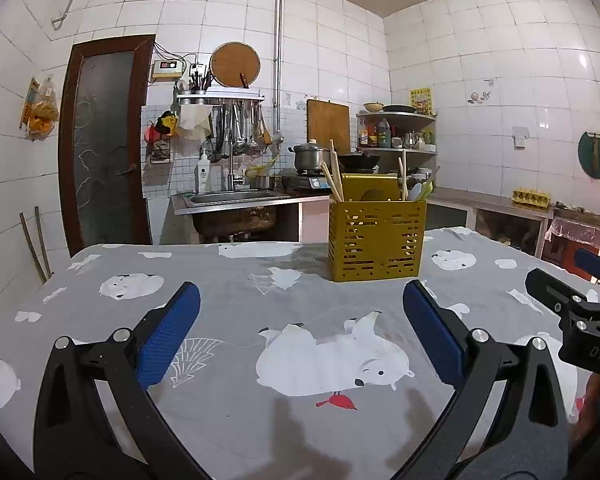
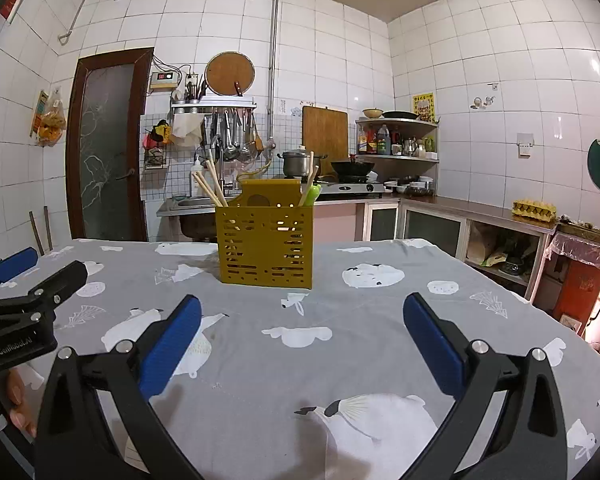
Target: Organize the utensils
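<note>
Ahead of both empty tongs stands the utensil holder.

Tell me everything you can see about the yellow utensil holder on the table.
The yellow utensil holder is a boxy caddy, plastic by its look, its walls pierced with rows of short slots and a taller back panel with a round hole. It stands upright on the grey bear-print tablecloth, ahead of both open grippers, untouched by either. Pale chopsticks lean out of its left side; another stick and green-and-white handled utensils rise from its right side.
</note>
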### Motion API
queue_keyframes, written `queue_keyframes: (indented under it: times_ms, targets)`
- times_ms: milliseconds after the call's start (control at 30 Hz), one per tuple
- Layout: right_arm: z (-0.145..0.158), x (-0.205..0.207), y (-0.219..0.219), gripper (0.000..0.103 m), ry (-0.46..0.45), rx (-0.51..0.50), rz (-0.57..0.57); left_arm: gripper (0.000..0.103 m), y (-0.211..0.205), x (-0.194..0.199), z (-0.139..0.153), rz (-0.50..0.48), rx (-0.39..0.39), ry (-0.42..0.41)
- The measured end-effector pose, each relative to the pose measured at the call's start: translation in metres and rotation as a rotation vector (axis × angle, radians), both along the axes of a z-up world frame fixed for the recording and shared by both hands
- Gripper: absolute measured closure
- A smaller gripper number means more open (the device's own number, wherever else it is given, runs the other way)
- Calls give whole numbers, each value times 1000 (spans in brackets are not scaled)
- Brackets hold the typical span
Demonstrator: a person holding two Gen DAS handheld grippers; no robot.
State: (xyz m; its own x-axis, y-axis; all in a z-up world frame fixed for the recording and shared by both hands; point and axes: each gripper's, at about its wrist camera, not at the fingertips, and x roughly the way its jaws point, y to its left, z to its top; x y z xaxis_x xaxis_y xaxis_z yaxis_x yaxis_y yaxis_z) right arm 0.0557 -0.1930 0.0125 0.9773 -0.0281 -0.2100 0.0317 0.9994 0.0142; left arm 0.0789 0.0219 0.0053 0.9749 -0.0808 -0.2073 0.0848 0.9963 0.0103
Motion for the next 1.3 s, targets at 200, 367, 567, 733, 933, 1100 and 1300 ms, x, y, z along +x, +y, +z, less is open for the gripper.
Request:
queue_keyframes:
  times_ms: [200, 367, 567, 733, 933, 1100, 1300]
  targets:
    - [-1, -1, 1, 4, 4, 5, -3, 5, 0, 0, 0, 0, 0, -1]
    - [-2, -2, -1, 4, 2, 5, -5, 5, -1, 0, 0, 0, 0, 0]
    - [-2, -3, -1, 4, -1, 6, -6, 5, -1, 0, 0, 1, 0, 0]
    - [-2, -2, -2, 4, -2, 7, -9, 5, -1, 0, 0, 1, 0, -1]
    - [-1, -2, -2, 4, -3, 8, -10, 5, -1, 0, 0, 1, -1, 1]
    - [-1, -3, -2, 4, -8, 8, -12, 5, -1, -1, 0, -1, 0, 0]
    - [1, -4, -2, 4, -15, 8, -14, 5, -1, -1, 0, -1, -1, 0]
